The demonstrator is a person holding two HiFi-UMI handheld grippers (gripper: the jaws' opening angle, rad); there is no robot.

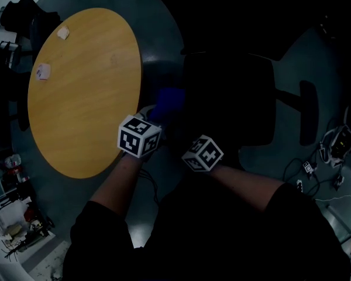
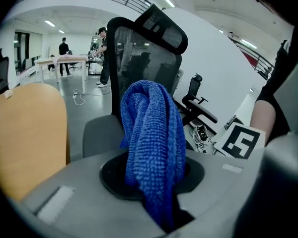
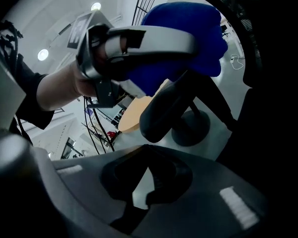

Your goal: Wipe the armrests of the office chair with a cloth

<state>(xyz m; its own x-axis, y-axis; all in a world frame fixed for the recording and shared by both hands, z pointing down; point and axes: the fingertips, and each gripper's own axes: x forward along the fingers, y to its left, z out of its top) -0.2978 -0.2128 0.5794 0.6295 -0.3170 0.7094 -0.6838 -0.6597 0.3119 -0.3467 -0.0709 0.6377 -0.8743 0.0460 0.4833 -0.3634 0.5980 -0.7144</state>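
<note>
The left gripper [image 1: 151, 117] is clenched on a blue cloth [image 2: 154, 148], bunched between its jaws. The right gripper [image 3: 141, 190] grips nothing, its jaws a little apart. Seen from the right gripper view, the cloth sits just above a dark armrest [image 3: 161, 108] on the chair's [image 1: 228, 98] table [image 1: 82, 92] side, whose long axis seems to run away from the person. The other armrest [image 1: 307, 119] lies well apart, nearer the right gripper. No writing is readable; the cubes [image 1: 139, 136] carry only black-and-white squares.

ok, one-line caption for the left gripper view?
Left gripper shut on a blue cloth, facing a black mesh-back office chair beside a wooden table.
</note>
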